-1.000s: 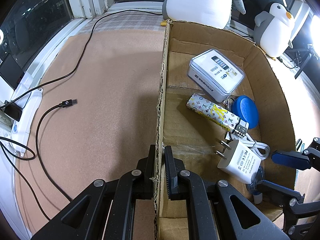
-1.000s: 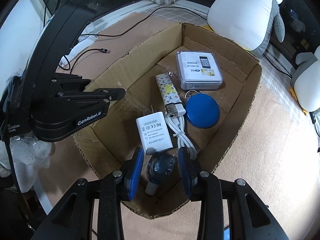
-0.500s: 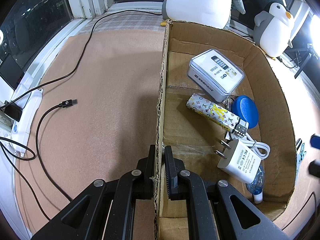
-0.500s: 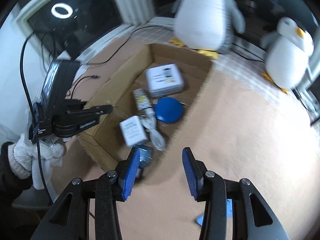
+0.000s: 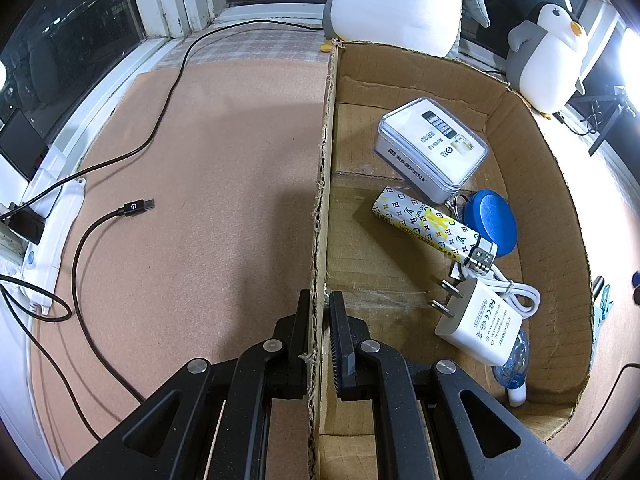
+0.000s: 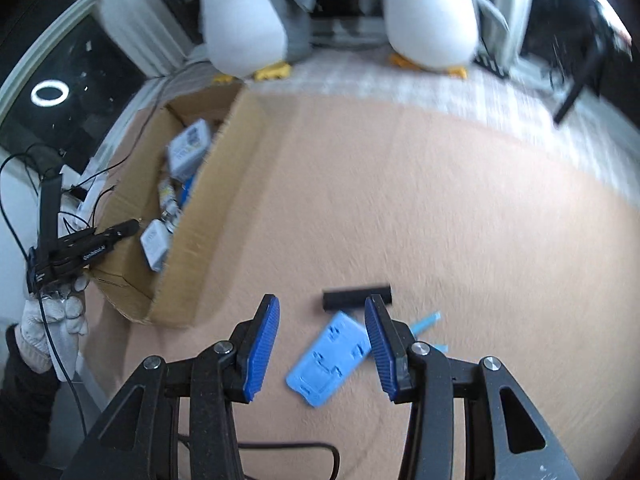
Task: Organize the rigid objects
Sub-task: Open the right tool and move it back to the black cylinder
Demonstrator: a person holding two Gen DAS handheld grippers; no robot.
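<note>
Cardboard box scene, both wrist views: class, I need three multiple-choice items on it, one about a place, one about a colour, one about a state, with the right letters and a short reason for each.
1. Where is the white charger?
A. Inside the cardboard box
B. On the mat beside the black cable
C. Held between the right fingers

2. What colour is the flat plastic piece lying on the mat below the right gripper?
A. Red
B. Light blue
C. Green

3. What is the left gripper doing?
A. Hanging open above the mat
B. Gripping the patterned lighter
C. Shut on the box's side wall

Answers:
1. A, since the charger lies on the box floor near the white cable.
2. B, as the right wrist view shows it pale blue against the tan mat.
3. C, because the wall's edge runs between its two fingers.
</note>
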